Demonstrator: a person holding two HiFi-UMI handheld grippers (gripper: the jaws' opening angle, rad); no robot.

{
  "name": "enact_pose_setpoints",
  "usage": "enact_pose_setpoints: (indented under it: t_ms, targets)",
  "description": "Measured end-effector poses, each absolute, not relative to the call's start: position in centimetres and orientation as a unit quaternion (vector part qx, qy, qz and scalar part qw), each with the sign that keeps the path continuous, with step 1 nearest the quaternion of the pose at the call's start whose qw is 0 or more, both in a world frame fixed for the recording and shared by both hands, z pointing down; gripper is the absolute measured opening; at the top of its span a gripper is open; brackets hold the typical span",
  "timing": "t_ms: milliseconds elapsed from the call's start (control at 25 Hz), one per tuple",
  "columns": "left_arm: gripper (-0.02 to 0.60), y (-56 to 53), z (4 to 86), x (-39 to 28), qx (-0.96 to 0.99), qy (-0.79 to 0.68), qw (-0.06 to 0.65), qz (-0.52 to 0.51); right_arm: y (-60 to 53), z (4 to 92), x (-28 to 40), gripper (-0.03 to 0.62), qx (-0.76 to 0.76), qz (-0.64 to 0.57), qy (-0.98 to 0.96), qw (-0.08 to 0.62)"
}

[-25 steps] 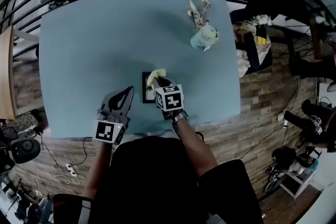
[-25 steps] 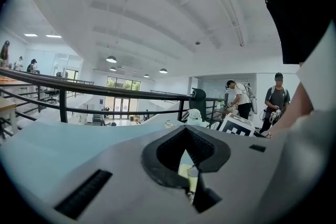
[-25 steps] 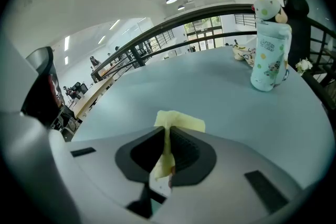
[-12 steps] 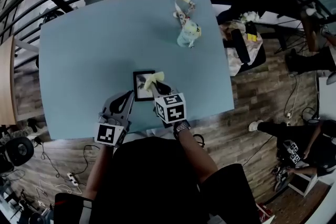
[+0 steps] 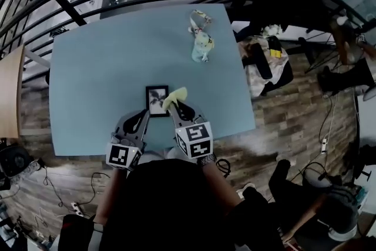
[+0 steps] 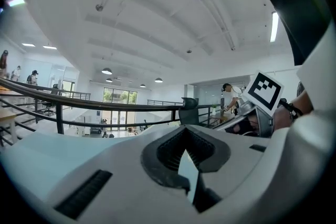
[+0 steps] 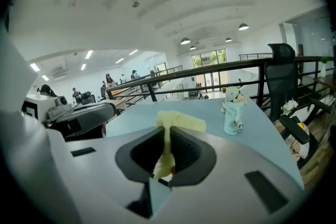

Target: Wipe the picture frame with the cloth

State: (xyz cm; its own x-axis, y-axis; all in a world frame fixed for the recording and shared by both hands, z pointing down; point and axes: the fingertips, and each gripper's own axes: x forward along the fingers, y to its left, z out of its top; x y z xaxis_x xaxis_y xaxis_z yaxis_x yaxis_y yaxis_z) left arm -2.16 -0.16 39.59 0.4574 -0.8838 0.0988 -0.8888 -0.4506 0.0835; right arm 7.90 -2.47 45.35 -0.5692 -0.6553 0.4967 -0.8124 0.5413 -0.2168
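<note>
The picture frame point(image 5: 155, 101) lies flat near your edge of the blue table point(image 5: 94, 67), its long axis running straight away from you toward the far side. The yellow cloth point(image 5: 175, 97) point(image 7: 181, 121) droops over the frame's right border. Your right gripper point(image 5: 176, 107) point(image 7: 167, 150) has its jaws pinched onto a fold of that cloth, and the loose end flares out past the tips. Your left gripper point(image 5: 143, 115) point(image 6: 186, 153) sits just left of the frame's near corner. Its jaws are pressed together with nothing between them, and whether it touches the frame can't be made out. Well beyond the frame, toward the far right of the table, stands a pale mug point(image 5: 201, 49) point(image 7: 233, 113), with a patterned strap point(image 5: 198, 19) lying behind it.
</note>
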Motion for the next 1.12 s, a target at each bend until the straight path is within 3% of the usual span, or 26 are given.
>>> enact_pose_setpoints:
  t_ms: [440,1120]
  targets:
    - [-0.003,3.5,36.8,-1.3,0.84,-0.542,0.032,0.001,1.3,37.1,10.3,0.035,0.428,0.159,-0.885,0.087]
    - [-0.003,6.9,34.6,-4.2,0.811,-0.585,0.003,-0.022,4.7,32.7,10.2,0.035,0.395,0.078,-0.914,0.054]
